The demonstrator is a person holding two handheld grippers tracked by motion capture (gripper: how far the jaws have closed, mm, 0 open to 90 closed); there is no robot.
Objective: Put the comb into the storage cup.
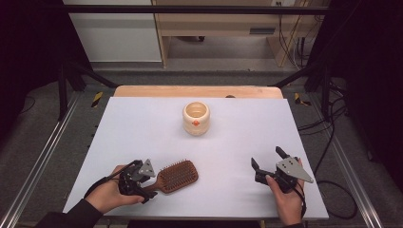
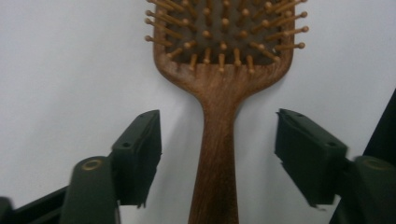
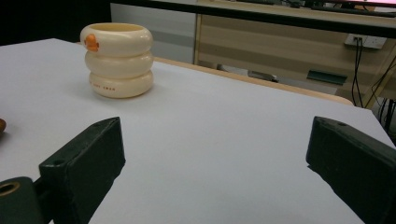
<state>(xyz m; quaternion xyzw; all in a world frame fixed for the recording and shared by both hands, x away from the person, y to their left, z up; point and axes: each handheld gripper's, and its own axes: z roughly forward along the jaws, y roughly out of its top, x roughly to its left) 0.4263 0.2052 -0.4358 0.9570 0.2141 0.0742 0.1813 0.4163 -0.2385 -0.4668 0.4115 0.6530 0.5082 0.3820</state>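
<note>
A wooden paddle hairbrush (image 1: 178, 175) lies bristles up near the table's front left. My left gripper (image 1: 148, 188) is at its handle. In the left gripper view the brush handle (image 2: 217, 154) runs between the two jaws, with a gap on each side, so the left gripper (image 2: 217, 140) is open around it. A cream ribbed cup (image 1: 196, 118) with an orange mark stands upright at the table's middle back. At the front right my right gripper (image 1: 267, 157) is held open with nothing in it. In the right gripper view the cup (image 3: 119, 60) stands far left beyond that gripper (image 3: 215, 149).
The white tabletop (image 1: 142, 128) ends in a wooden strip (image 1: 197, 91) at the back. Metal rails and dark frame posts flank the table. Cables lie on the floor at the right. A wooden cabinet stands behind.
</note>
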